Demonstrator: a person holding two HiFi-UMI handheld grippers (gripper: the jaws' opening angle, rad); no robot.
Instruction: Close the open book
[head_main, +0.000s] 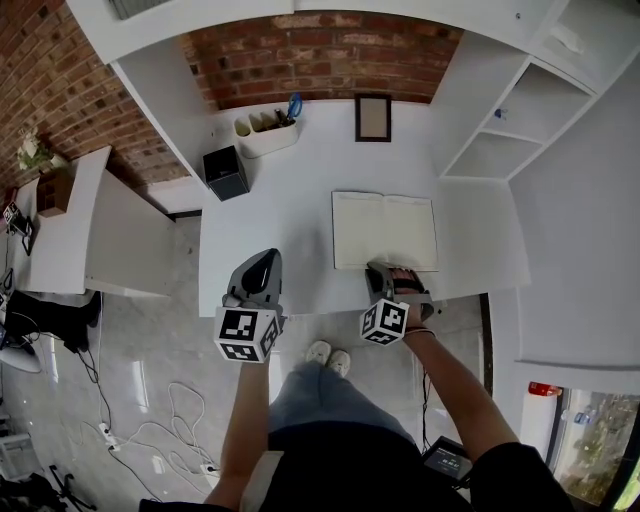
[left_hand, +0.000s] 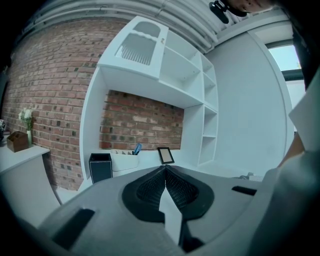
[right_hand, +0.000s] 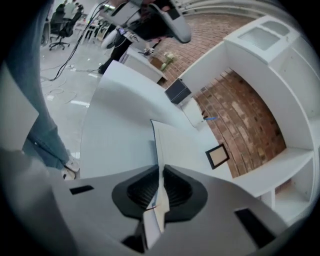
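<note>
Now my right gripper (head_main: 380, 270) is clamped on the near edge of the open book (head_main: 360, 225), flat on the desk (head_main: 280, 210). Next, I fold that leaf over. My left gripper (head_main: 266, 260) idles, jaws together and empty.

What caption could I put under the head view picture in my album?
The right tool pinches the near edge of the open book on the white desk; the left tool hangs shut nearby.
</note>
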